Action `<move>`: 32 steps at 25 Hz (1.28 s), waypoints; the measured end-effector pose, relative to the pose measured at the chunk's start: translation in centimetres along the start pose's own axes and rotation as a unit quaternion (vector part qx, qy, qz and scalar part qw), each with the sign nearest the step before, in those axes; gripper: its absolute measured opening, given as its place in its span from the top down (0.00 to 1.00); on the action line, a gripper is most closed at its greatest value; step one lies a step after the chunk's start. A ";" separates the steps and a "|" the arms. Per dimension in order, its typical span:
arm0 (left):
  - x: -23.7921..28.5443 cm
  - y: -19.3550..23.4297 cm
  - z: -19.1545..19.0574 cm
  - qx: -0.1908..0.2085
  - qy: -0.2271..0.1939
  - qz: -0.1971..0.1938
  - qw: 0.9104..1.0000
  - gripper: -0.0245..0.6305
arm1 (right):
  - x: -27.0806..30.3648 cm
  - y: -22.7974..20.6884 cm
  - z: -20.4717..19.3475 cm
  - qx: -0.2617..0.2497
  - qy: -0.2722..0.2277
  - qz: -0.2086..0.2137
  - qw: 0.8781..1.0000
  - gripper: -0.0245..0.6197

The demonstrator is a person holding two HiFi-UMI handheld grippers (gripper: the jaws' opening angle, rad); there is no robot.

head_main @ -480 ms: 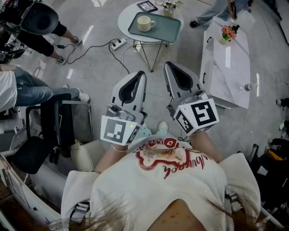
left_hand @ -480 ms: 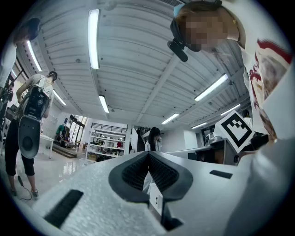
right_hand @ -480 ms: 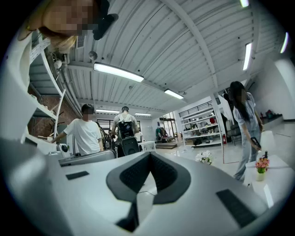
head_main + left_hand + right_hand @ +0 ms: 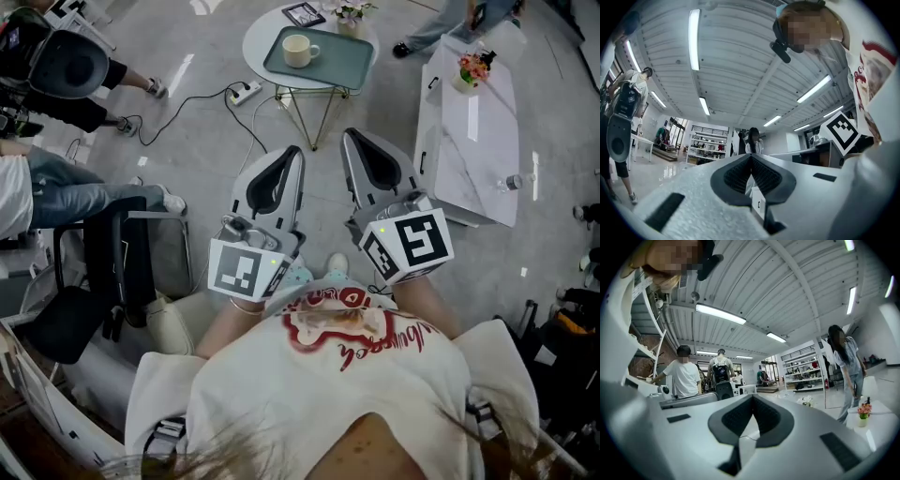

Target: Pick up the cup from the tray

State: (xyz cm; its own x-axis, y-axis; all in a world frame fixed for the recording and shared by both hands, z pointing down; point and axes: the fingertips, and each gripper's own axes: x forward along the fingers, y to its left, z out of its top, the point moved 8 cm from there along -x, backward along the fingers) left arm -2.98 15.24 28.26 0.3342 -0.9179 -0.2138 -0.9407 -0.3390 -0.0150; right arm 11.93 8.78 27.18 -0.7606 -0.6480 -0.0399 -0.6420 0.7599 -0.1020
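One round white table [image 4: 258, 37] stands well ahead of us and bears one green tray [image 4: 347, 58]. We hold two grippers close to our chest, the left gripper [image 4: 294, 152] and the right gripper [image 4: 348, 134] side by side, each with its jaws pressed together on nothing. One cream cup [image 4: 300, 49] sits upright on the tray's left part, well apart from both grippers, beyond their tips
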 end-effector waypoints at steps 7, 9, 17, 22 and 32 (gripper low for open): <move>1.4 -1.0 -0.5 -0.006 -0.002 0.010 1.000 0.94 | -0.7 -2.8 0.6 0.015 -0.024 -0.017 0.999 0.92; 1.5 -1.7 -0.8 -0.008 -0.003 0.018 1.000 0.94 | -0.8 -3.6 0.4 0.011 -0.021 -0.014 1.000 0.92; 3.5 0.6 -2.5 -0.009 0.000 0.045 0.999 0.94 | 2.5 -6.4 -1.0 0.013 -0.002 -0.003 1.000 0.92; 8.0 6.5 -4.0 0.003 -0.009 0.042 0.999 0.94 | 8.8 -8.6 -1.7 0.007 -0.006 -0.011 1.000 0.92; 20.7 20.6 -4.8 0.022 -0.016 -0.023 0.999 0.94 | 25.3 -13.6 -1.1 -0.006 -0.030 -0.056 0.998 0.92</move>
State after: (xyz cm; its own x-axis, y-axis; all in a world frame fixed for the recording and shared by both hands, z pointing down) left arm -15.12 -11.74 28.16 0.3752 -0.8943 -0.2437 -0.9265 -0.3703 -0.0677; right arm 1.32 -17.85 28.62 -0.6774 -0.7302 -0.0887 -0.7237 0.6832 -0.0973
